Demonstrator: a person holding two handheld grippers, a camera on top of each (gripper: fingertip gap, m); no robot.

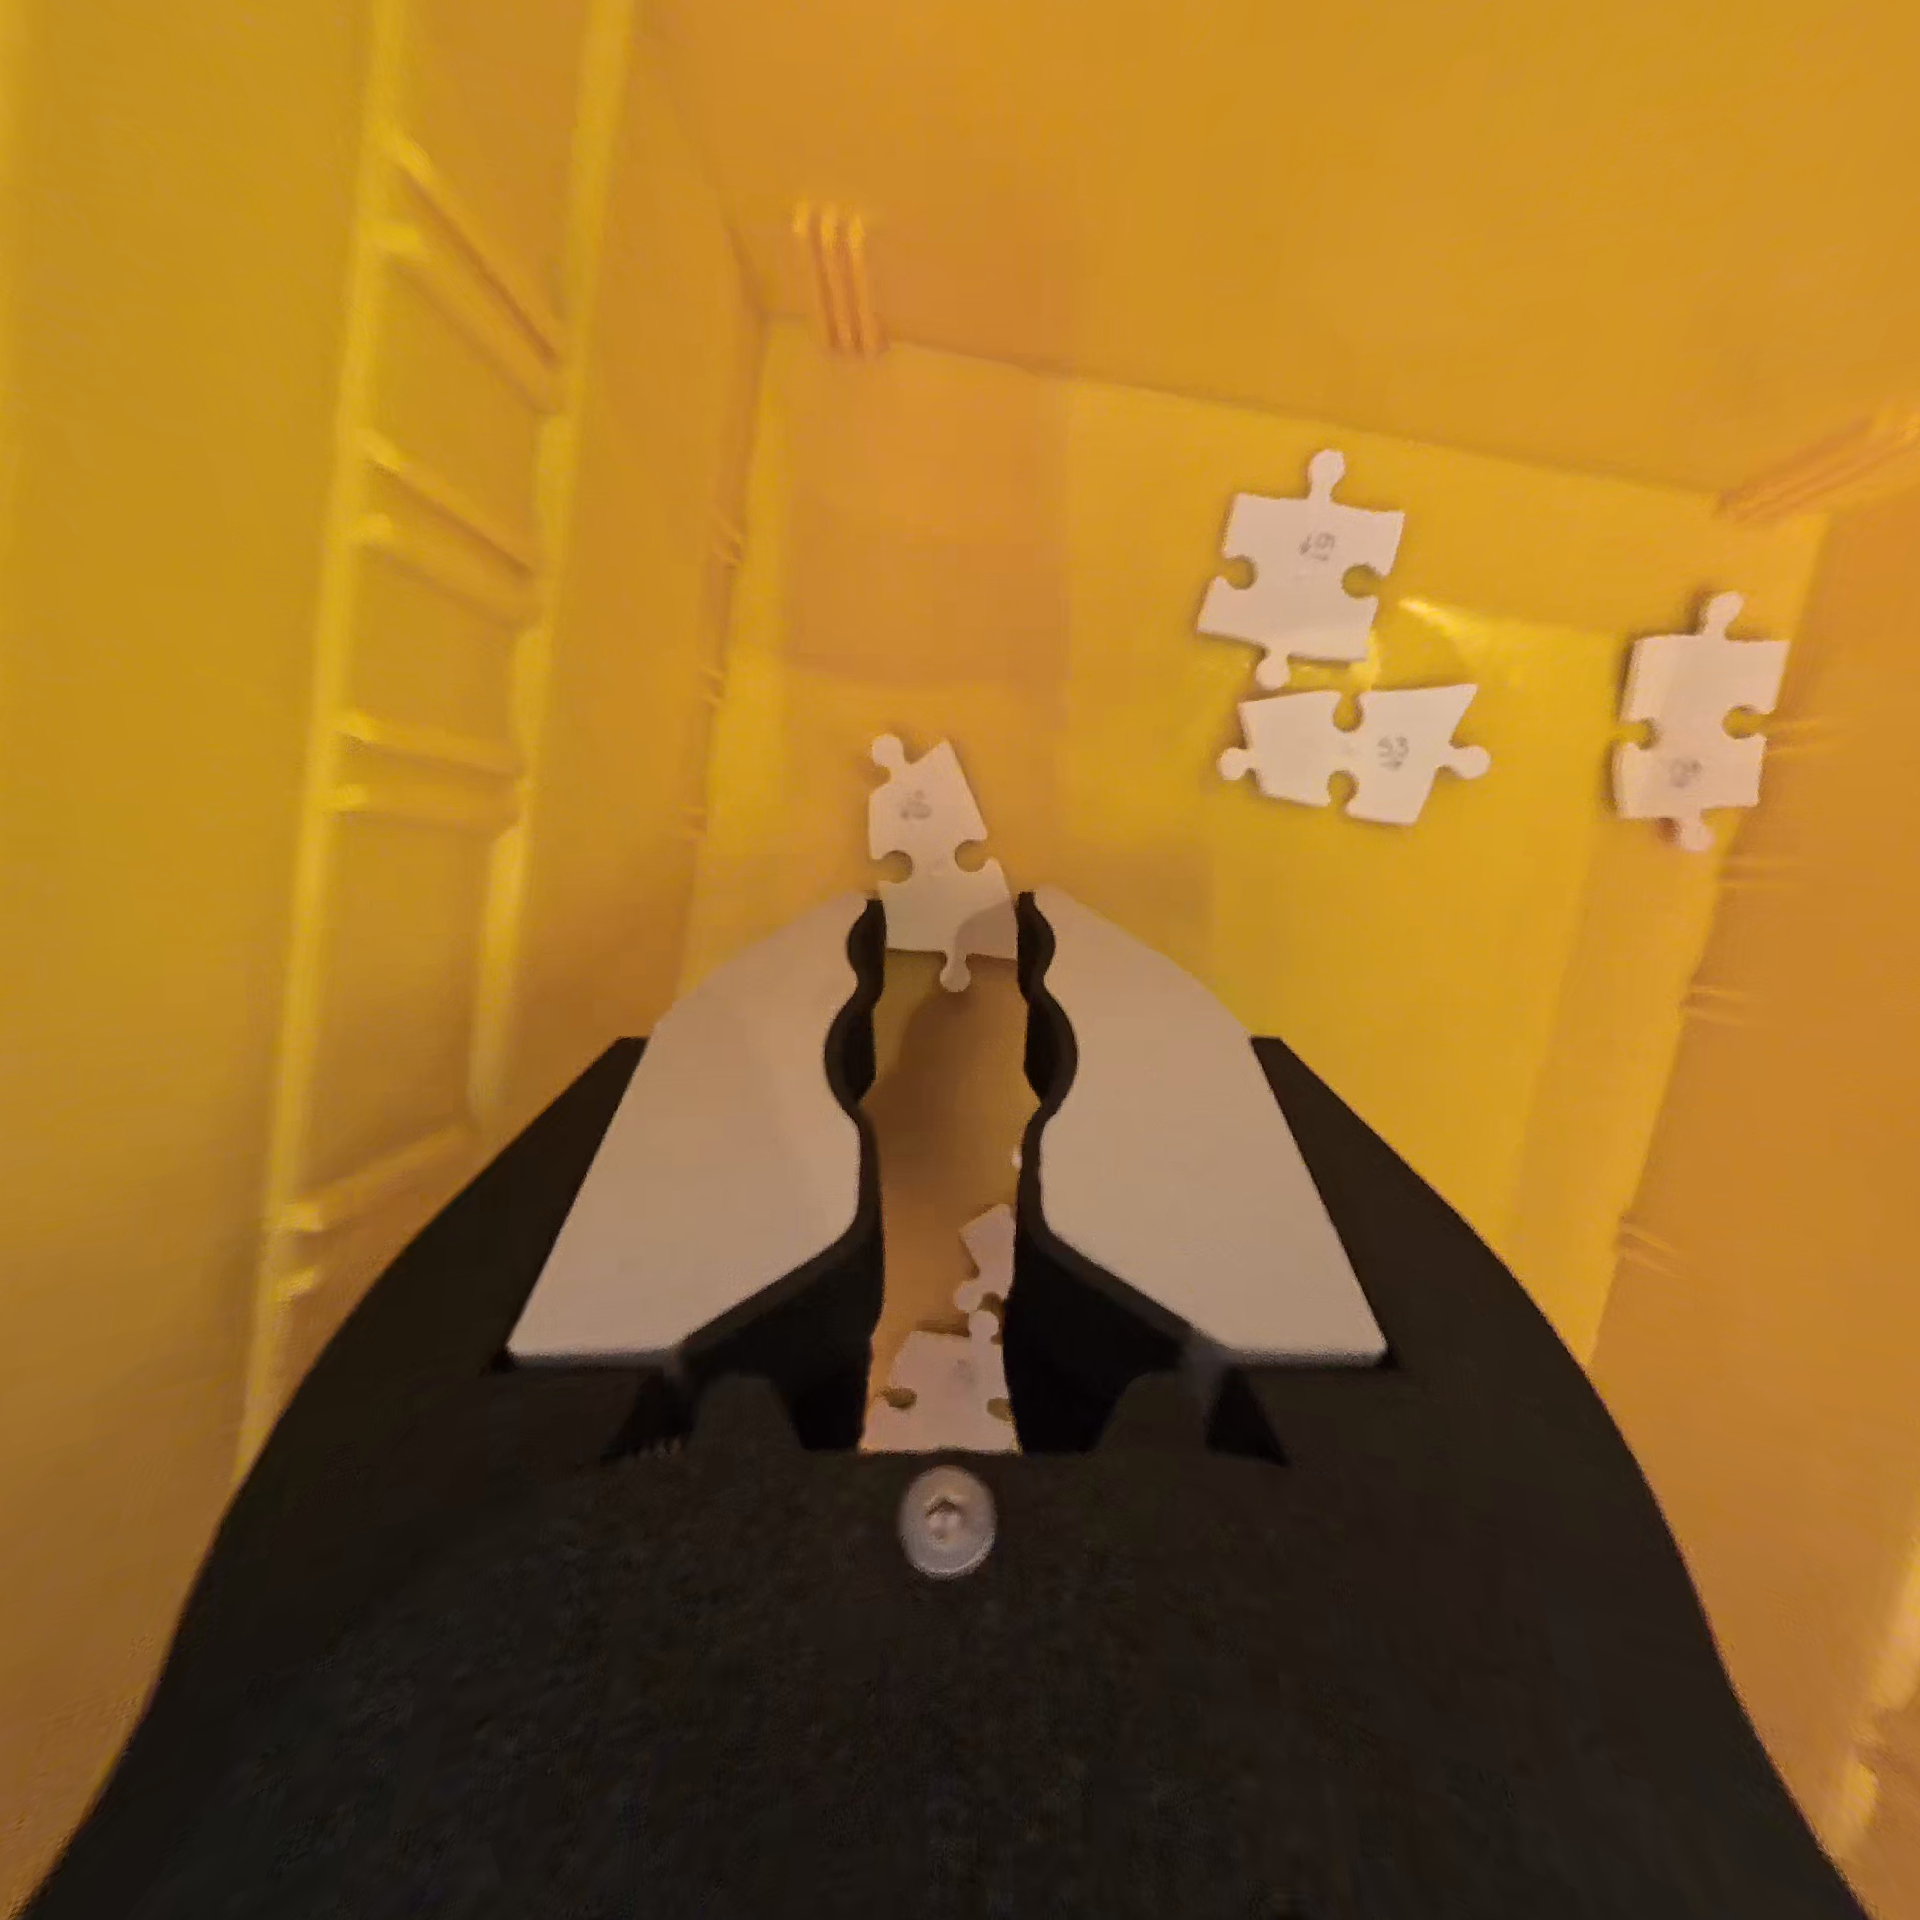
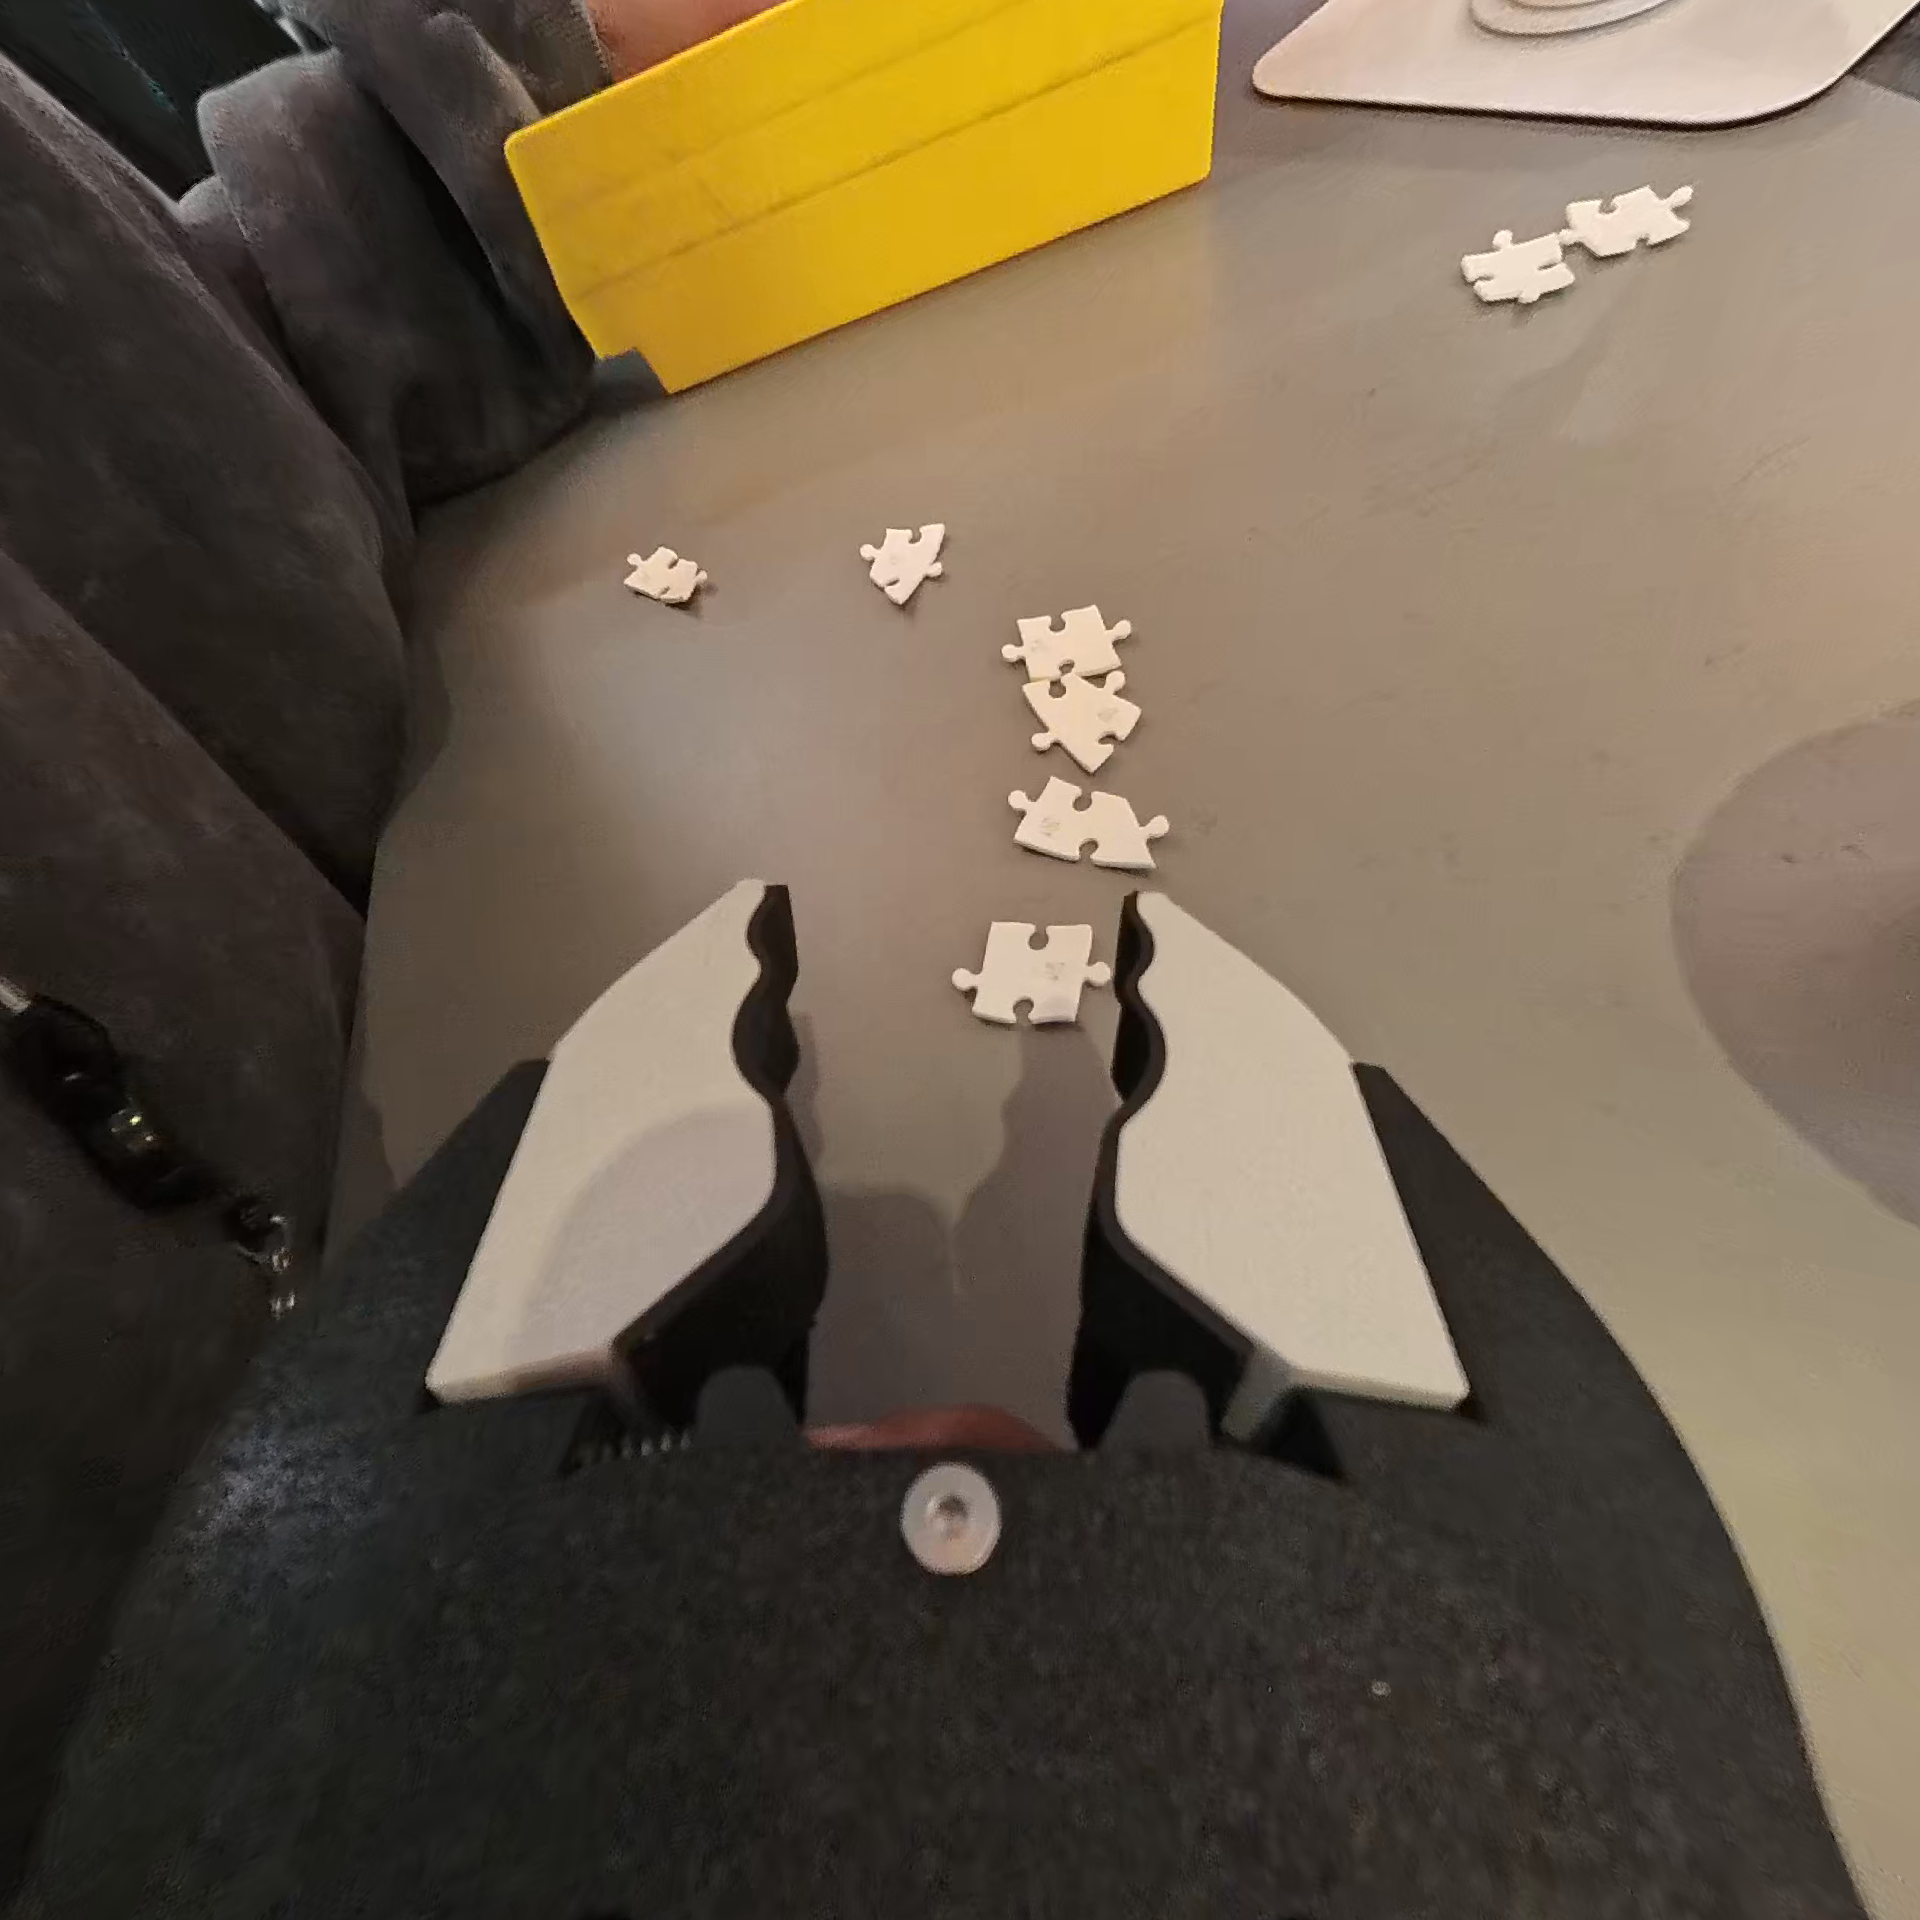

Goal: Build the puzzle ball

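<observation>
Left wrist view: left claw (image 1: 948, 914) deep inside yellow bin (image 1: 1143, 260), clamped on white puzzle piece (image 1: 930, 831); right claw (image 2: 956, 914) apart.

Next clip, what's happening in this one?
A person is working on a puzzle ball with two handheld grippers. The left gripper is down inside the yellow bin, closed on a white puzzle piece; three more loose pieces lie on the bin floor. The right gripper hangs open over the grey table, just above scattered white pieces, some already joined in pairs. No ball shape is visible yet.
</observation>
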